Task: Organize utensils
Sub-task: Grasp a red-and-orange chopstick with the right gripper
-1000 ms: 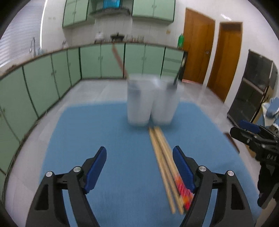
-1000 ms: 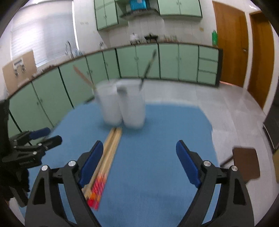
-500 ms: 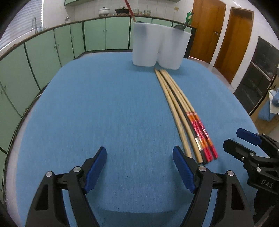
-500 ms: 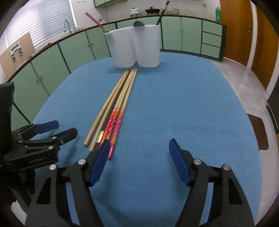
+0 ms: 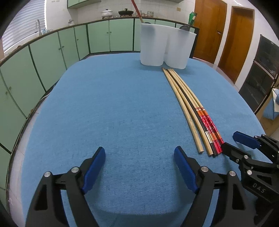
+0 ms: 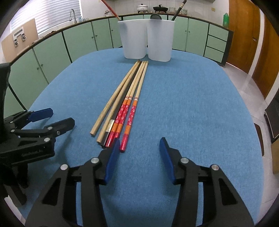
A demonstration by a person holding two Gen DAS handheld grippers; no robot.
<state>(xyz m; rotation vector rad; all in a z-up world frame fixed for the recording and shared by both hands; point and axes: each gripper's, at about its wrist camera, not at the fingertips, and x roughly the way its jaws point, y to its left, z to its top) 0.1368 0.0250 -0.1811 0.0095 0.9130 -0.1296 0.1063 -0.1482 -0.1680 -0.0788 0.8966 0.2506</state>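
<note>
Lying lengthwise on the blue tablecloth (image 5: 108, 111), a bundle of chopsticks (image 6: 122, 104) was seen, its far tips almost touching two white holders (image 6: 144, 41) that stood side by side at the far end of the table. Two plain wooden sticks were placed at the left of the bundle in the right wrist view, a dark one was partly hidden in the middle, and red-patterned ones (image 5: 211, 129) were laid on the right. A red-handled utensil (image 6: 110, 7) was propped in the left holder, and a dark ladle (image 6: 155, 16) with a dark stick beside it in the right one.

The left gripper (image 5: 139, 160) was held wide open and empty above bare cloth, well left of the bundle. The right gripper (image 6: 139, 148) was likewise spread and empty, its left blue pad (image 6: 113, 157) just beside the near ends of the red sticks. Nothing was placed between either gripper and the chopsticks. Green cabinets (image 5: 52, 50) and brown doors (image 5: 209, 29) were visible behind the table.
</note>
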